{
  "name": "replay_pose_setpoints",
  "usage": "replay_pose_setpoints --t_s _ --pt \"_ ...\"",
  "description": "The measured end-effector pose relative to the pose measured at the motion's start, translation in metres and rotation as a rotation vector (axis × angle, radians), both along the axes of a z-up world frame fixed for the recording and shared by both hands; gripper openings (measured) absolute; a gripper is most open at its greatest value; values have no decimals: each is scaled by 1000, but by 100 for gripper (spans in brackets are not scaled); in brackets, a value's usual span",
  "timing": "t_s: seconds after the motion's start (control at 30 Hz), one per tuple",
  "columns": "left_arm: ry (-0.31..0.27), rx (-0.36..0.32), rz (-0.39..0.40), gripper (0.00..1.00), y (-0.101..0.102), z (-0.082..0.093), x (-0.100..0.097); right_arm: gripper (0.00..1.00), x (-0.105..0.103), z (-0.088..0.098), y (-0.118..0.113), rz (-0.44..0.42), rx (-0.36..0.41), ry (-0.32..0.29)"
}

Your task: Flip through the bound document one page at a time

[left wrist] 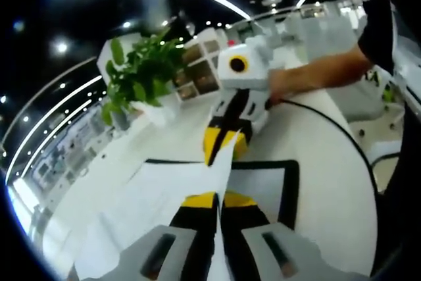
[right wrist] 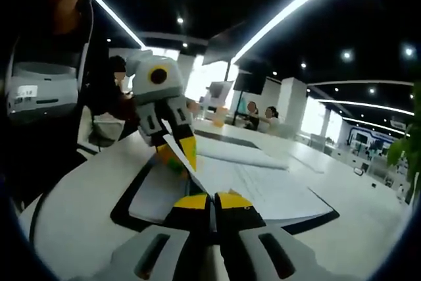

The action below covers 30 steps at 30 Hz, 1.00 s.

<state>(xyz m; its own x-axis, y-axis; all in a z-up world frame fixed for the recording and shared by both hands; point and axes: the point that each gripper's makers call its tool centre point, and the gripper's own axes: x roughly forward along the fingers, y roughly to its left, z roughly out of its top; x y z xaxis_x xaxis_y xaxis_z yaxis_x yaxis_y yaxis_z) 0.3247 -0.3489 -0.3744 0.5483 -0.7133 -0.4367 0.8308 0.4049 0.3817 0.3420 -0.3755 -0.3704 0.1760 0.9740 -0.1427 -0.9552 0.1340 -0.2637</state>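
Left gripper view had both grippers, left (left wrist: 218, 197) and right (left wrist: 223, 137), seemingly pinched shut on 1 raised page (left wrist: 220, 169) above the bound document (left wrist: 164, 195); next, carry it over.

A person in a short black sleeve (left wrist: 380, 24) works two handheld grey-and-white plastic grippers, the left gripper (left wrist: 218, 200) and the right gripper (right wrist: 212, 203), each with black jaws tipped in yellow and trailing a thin black cable (left wrist: 332, 123).
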Motion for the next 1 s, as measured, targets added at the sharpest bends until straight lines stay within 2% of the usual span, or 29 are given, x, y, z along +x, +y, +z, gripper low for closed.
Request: replay_pose_setpoints --t_s 0.1,0.3,0.47,0.6,1.0 --pt "2 -10 2 3 0 1 0 7 2 7 -3 -6 34 43" --pt "7 -10 6 3 2 1 0 8 1 5 -3 -9 30 59" --pt "6 -10 8 3 3 1 0 14 2 6 -3 -10 36 79" --pt "14 -37 25 3 8 8 3 17 1 8 -5 -9 60 157" --pt "10 -58 64 3 19 14 6 27 4 12 -9 -16 87 200"
